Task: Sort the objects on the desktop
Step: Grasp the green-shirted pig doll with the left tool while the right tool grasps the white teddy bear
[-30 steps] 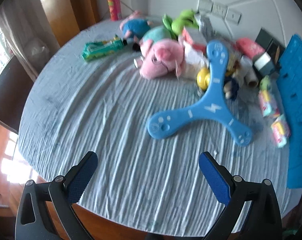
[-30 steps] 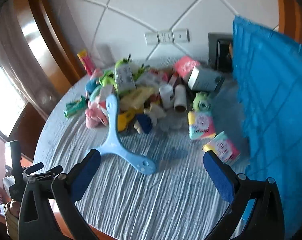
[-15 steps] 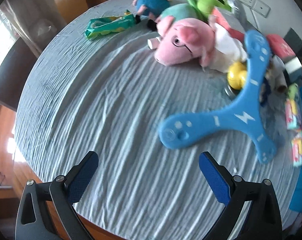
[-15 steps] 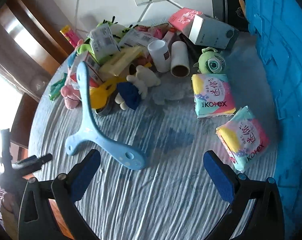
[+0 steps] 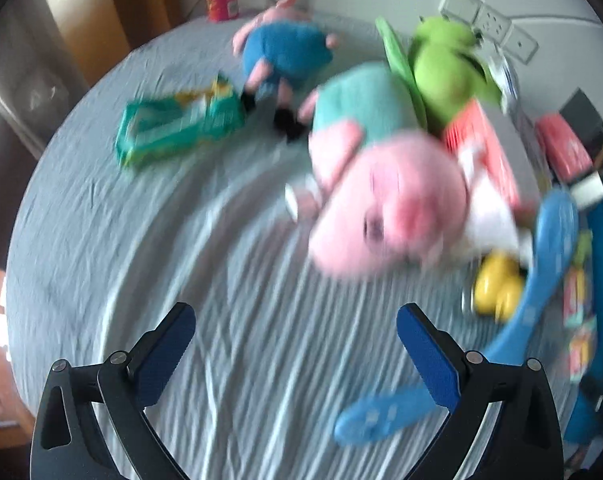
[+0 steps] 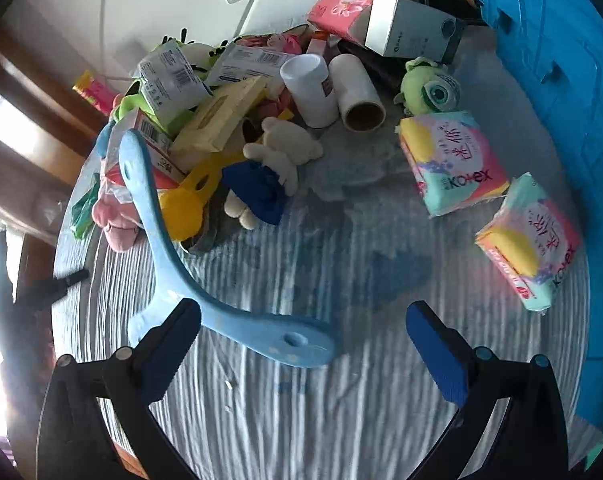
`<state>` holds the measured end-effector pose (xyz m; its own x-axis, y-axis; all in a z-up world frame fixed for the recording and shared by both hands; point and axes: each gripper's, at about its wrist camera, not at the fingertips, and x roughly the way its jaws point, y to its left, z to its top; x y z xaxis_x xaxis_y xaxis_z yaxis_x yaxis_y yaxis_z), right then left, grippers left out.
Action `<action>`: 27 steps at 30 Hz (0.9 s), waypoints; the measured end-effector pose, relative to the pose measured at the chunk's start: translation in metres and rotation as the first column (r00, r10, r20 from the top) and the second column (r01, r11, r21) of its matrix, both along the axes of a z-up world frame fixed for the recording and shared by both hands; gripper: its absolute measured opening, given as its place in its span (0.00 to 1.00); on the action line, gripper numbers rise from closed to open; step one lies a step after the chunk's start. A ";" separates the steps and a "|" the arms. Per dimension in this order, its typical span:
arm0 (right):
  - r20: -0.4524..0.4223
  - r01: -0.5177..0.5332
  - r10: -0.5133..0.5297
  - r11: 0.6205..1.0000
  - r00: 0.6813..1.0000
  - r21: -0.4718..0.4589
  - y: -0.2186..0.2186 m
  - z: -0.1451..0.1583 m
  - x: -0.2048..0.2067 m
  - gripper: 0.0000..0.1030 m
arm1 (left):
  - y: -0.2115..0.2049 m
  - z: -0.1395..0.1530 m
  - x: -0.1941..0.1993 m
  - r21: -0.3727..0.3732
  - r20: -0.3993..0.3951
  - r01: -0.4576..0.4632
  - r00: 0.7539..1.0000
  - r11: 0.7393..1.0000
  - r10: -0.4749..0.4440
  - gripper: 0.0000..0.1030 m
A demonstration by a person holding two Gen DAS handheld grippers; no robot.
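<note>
Both grippers hang spread wide and empty above the grey-clothed tabletop (image 6: 361,400). The left gripper (image 5: 295,344) faces a pink pig plush (image 5: 389,216) lying just ahead — the view is blurred. The right gripper (image 6: 303,340) hovers over the blue boomerang (image 6: 169,256), whose near arm lies between its fingers; two Kotex packs (image 6: 453,164) lie to the right, near a blue bin (image 6: 561,80).
</note>
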<state>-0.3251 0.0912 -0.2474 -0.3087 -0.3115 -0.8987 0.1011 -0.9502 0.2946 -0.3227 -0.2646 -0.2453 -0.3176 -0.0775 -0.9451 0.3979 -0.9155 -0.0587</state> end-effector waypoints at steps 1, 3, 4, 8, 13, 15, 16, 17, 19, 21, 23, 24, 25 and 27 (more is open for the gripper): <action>-0.002 0.008 -0.008 1.000 1.000 -0.002 -0.004 0.001 -0.001 1.00 | -0.003 0.003 -0.012 0.000 -0.008 0.001 1.000 1.000 -0.001 0.99; -0.005 0.009 -0.009 1.000 1.000 0.000 -0.009 0.002 -0.005 1.00 | -0.010 0.010 -0.036 0.001 -0.023 0.003 1.000 1.000 -0.003 0.99; -0.007 0.009 -0.009 1.000 1.000 0.002 -0.011 0.003 -0.008 1.00 | -0.012 0.013 -0.047 0.004 -0.030 0.004 1.000 1.000 -0.004 0.99; -0.019 0.023 -0.023 1.000 1.000 0.009 -0.015 0.009 -0.024 1.00 | -0.012 0.006 -0.083 0.021 -0.025 -0.013 1.000 1.000 0.013 0.99; -0.022 0.020 -0.020 1.000 1.000 0.013 -0.018 0.011 -0.047 1.00 | -0.011 -0.009 -0.119 0.030 -0.002 -0.038 0.999 0.999 0.038 0.99; -0.019 0.018 -0.018 1.000 1.000 0.011 -0.019 0.010 -0.056 1.00 | -0.010 -0.017 -0.125 0.037 0.000 -0.041 0.999 0.998 0.041 0.99; -0.021 0.025 -0.025 1.000 0.999 0.009 -0.019 0.008 -0.063 1.00 | -0.010 -0.020 -0.128 0.045 -0.007 -0.041 0.999 0.998 0.042 0.99; -0.022 0.028 -0.028 1.000 0.999 0.011 -0.019 0.006 -0.067 1.00 | -0.011 -0.023 -0.130 0.058 -0.015 -0.044 0.999 0.997 0.045 0.99; -0.020 0.037 -0.037 0.999 0.999 0.013 -0.020 -0.001 -0.077 1.00 | -0.012 -0.031 -0.136 0.113 -0.013 -0.047 0.999 0.992 0.049 1.00; -0.003 0.037 -0.037 0.999 0.999 0.014 -0.025 -0.012 -0.087 1.00 | -0.014 -0.044 -0.142 0.209 0.005 -0.036 0.999 0.977 0.036 1.00; 0.016 0.028 -0.029 0.999 0.999 0.019 -0.032 -0.022 -0.096 1.00 | -0.013 -0.048 -0.143 0.223 0.005 -0.032 0.999 0.974 0.031 1.00; 0.029 0.021 -0.021 0.999 0.999 0.028 -0.038 -0.028 -0.101 1.00 | -0.012 -0.044 -0.140 0.190 -0.006 -0.020 1.000 0.982 0.021 0.98; 0.042 0.013 -0.014 0.999 0.999 0.038 -0.043 -0.034 -0.105 1.00 | -0.011 -0.041 -0.137 0.160 -0.016 -0.005 1.000 0.987 0.008 0.86; 0.058 -0.005 0.001 0.998 0.998 0.058 -0.055 -0.044 -0.111 1.00 | -0.006 -0.036 -0.126 0.119 -0.031 0.047 0.999 0.992 -0.043 0.81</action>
<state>-0.4362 0.0363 -0.2917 -0.2551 -0.2591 -0.9316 0.0886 -0.9657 0.2443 -0.4485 -0.2710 -0.2815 -0.3453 0.0502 -0.9371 0.3532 -0.9182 -0.1794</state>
